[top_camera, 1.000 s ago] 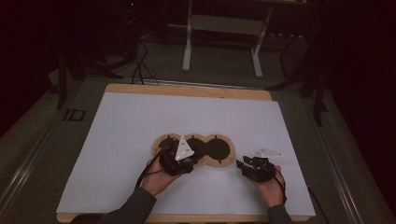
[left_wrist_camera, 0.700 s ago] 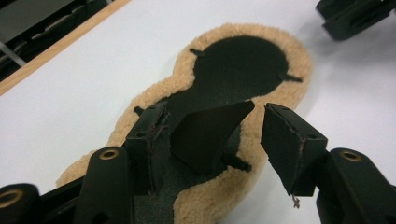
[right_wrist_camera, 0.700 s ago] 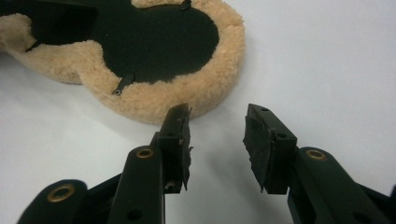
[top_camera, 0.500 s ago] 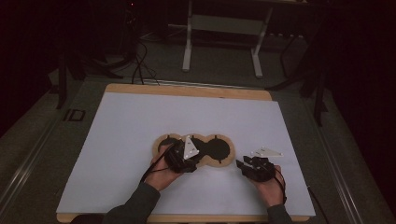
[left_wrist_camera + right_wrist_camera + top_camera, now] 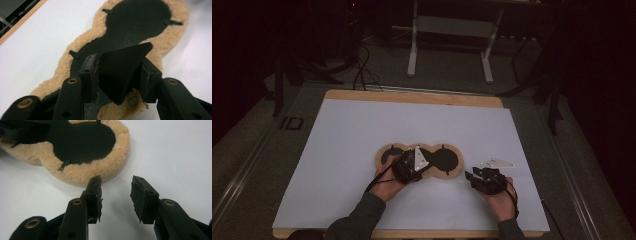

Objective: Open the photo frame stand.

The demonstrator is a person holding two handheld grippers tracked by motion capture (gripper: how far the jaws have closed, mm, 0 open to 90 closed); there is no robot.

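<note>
The pad (image 5: 419, 161) lies flat on the white sheet (image 5: 342, 140), slightly nearer the person than the sheet's centre. It is a long three-lobed piece with a black face and a tan fleece border (image 5: 75, 53). Small black tabs (image 5: 74, 54) sit along the inner edge of the fleece.

A black flap (image 5: 122, 72) of the pad's face is raised off the middle lobe. It stands curved between the jaws of the left gripper (image 5: 117, 77). The jaws have just been closing, and in the left gripper view both pads meet the flap's edges, so the gripper holds the flap. The jaws stand about half open.

In the high view the left gripper (image 5: 409, 167) sits over the pad's middle lobe, tilted down and forward. The left hand (image 5: 388, 186) grasps it from behind. The sleeved forearm (image 5: 357, 220) enters from the bottom edge and angles up and to the right.

The right gripper (image 5: 482, 180) rests low over bare sheet, just right of the pad's right lobe and apart from it. Its jaws (image 5: 116, 195) stand about half open with nothing between them; they point at the sheet near the fleece edge (image 5: 112, 167). The right hand (image 5: 502, 200) holds it from behind, forearm coming in from the bottom edge.

The sheet covers a wooden table (image 5: 412, 96).
</note>
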